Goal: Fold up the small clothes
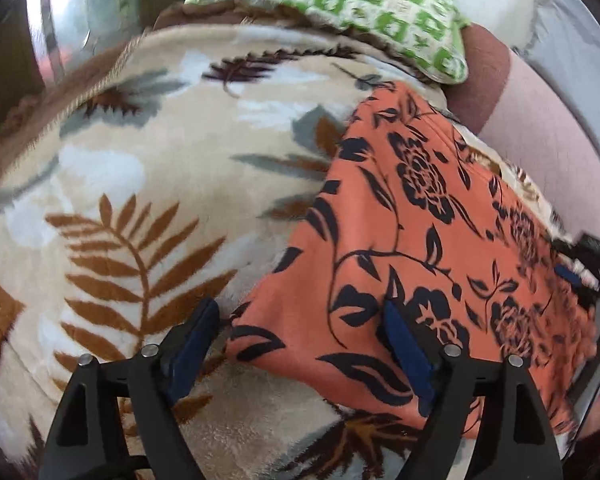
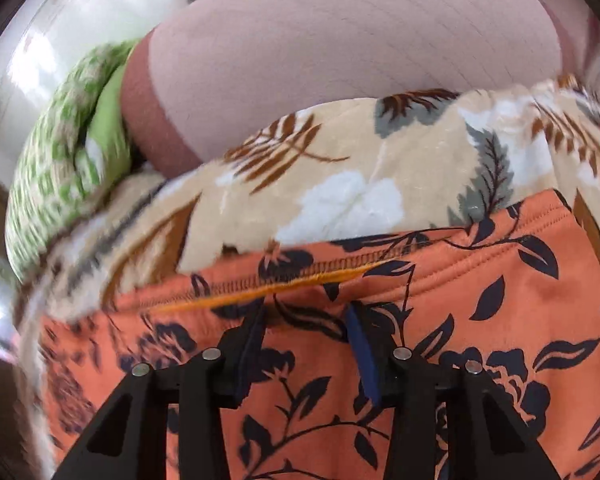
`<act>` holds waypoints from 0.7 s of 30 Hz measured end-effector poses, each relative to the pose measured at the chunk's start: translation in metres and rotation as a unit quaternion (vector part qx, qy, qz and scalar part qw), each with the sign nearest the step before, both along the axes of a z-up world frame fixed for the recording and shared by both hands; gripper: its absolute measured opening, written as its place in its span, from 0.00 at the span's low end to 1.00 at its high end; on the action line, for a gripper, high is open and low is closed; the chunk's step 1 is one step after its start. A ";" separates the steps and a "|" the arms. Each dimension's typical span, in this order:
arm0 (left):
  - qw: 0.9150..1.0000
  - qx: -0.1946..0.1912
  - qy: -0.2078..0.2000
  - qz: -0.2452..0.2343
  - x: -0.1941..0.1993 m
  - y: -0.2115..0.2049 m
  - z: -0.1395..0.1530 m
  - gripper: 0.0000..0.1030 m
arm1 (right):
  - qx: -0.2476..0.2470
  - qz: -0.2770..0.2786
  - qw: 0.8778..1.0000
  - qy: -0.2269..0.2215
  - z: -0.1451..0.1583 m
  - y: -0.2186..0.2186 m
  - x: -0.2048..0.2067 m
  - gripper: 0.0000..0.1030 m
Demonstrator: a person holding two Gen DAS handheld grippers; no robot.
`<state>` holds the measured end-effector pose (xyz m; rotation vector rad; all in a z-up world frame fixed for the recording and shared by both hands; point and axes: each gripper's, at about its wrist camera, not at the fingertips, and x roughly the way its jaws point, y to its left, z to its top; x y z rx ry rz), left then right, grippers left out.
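Our left tool stands wide, 1 finger on the blanket, the other over the corner of the orange cloth, gripping nothing. Our right tool is narrower, hovering at the cloth's stitched hem; we cannot tell whether it pinches fabric. The cloth lies flat on the blanket, below a green pillow. If we close now, we may catch blanket pile with the corner, or drag the fold askew. We see no containers.

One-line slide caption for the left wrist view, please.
Left gripper, jaws open, straddles the corner of an orange black-flowered garment on a beige leaf-print fleece blanket.
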<state>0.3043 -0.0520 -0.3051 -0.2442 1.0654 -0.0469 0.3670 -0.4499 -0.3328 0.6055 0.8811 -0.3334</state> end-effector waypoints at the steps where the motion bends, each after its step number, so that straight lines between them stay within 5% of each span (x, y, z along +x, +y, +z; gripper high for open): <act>1: 1.000 -0.006 0.000 0.003 0.000 0.002 0.001 0.82 | 0.010 -0.003 1.000 -0.014 0.007 -0.003 -0.008 0.45; 6: 1.000 -0.008 -0.016 0.016 -0.004 0.008 0.010 0.82 | 0.008 0.012 0.998 -0.055 0.031 -0.006 -0.067 0.45; 11: 0.998 -0.045 -0.046 0.005 -0.020 0.012 0.026 0.82 | 0.080 0.024 0.994 -0.070 0.024 -0.008 -0.159 0.48; 13: 0.997 -0.059 -0.045 -0.020 -0.030 0.007 0.027 0.82 | 0.118 0.023 0.989 -0.082 0.021 0.000 -0.193 0.56; 18: 0.987 -0.141 0.014 -0.072 -0.056 -0.005 0.011 0.82 | 0.244 -0.023 0.962 -0.120 -0.011 0.013 -0.257 0.62; 21: 0.983 -0.158 0.038 -0.081 -0.061 -0.013 0.000 0.82 | 0.296 -0.057 0.945 -0.129 -0.031 0.014 -0.269 0.65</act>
